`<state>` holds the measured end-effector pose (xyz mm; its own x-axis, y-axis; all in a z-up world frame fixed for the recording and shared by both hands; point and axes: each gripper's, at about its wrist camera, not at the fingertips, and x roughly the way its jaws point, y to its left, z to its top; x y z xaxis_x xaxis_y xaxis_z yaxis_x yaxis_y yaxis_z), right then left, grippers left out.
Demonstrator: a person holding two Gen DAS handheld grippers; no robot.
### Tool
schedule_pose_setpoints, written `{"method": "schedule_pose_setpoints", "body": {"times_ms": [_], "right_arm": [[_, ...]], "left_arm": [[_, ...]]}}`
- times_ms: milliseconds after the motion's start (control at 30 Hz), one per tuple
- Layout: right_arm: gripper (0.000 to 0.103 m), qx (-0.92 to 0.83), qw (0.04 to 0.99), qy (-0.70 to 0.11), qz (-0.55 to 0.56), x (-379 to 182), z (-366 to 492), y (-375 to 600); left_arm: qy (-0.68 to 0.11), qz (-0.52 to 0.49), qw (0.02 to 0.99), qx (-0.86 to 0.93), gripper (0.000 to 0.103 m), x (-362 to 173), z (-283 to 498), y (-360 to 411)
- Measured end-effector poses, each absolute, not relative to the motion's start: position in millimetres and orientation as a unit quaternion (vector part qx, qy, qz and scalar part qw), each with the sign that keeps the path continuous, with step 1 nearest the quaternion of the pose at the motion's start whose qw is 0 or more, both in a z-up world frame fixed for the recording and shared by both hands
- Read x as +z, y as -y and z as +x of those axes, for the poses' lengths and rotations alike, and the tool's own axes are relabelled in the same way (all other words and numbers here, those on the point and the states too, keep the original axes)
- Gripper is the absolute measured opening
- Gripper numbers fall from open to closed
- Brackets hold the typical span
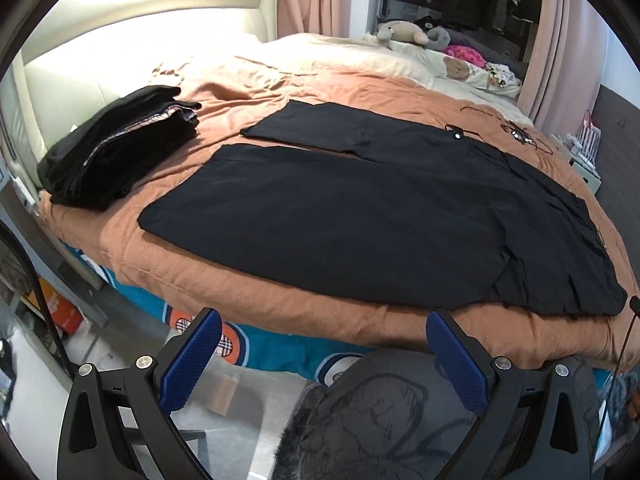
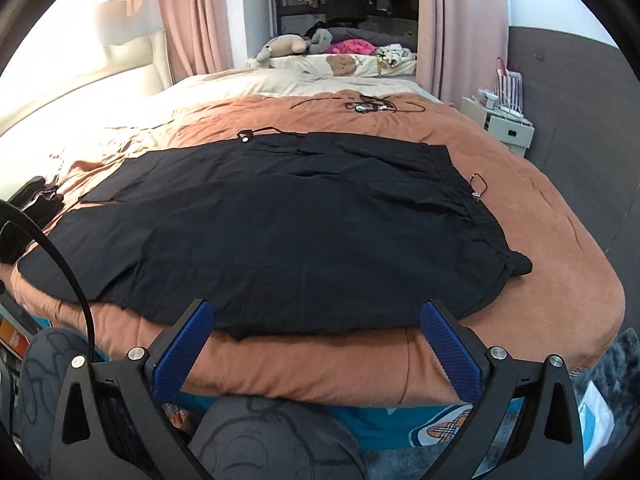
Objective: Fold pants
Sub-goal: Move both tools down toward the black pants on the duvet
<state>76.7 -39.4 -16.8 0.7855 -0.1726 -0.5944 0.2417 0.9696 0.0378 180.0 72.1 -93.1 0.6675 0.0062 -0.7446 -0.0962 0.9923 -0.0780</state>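
A pair of wide black fabric pants (image 1: 360, 216) lies spread flat on the orange-brown quilt (image 1: 248, 296) that covers the bed, both legs stretched side by side toward the left and the gathered waistband (image 2: 476, 204) toward the right. A stack of folded dark clothes (image 1: 112, 148) sits on the quilt near the leg ends, apart from them. The left gripper (image 1: 324, 336) hangs over the near edge of the bed, its blue-padded fingers (image 1: 192, 360) spread wide with nothing between them. The right gripper (image 2: 318, 326) hangs likewise at the near edge, just short of the pants' hem, its blue-padded fingers (image 2: 452, 352) also spread and empty. Plush toys (image 2: 292, 46) lie at the far end of the bed.
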Motion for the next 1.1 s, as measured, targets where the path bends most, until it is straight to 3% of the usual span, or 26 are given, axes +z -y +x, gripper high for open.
{"method": "schedule_pose_setpoints", "body": {"times_ms": [467, 967, 1033, 1100], "right_arm": [[0.103, -0.136, 0.927, -0.335, 0.098, -15.0, 117.7, 78.2], [0.103, -0.189, 0.902, -0.354, 0.157, -17.3, 113.8, 143.8], [0.103, -0.196, 0.899, -0.356, 0.165, -18.5, 112.3, 150.4], [0.103, -0.195, 0.899, -0.352, 0.174, -18.8, 109.6, 156.9]], "left_arm": [[-0.423, -0.067, 0.9, 0.086, 0.103, -103.2, 222.8, -118.1], [-0.408, -0.201, 0.882, 0.126, 0.102, -123.9, 251.2, -219.3], [-0.408, -0.208, 0.878, 0.138, 0.099, -126.8, 254.8, -226.9], [-0.405, -0.234, 0.873, 0.139, 0.087, -131.5, 257.2, -240.1]]}}
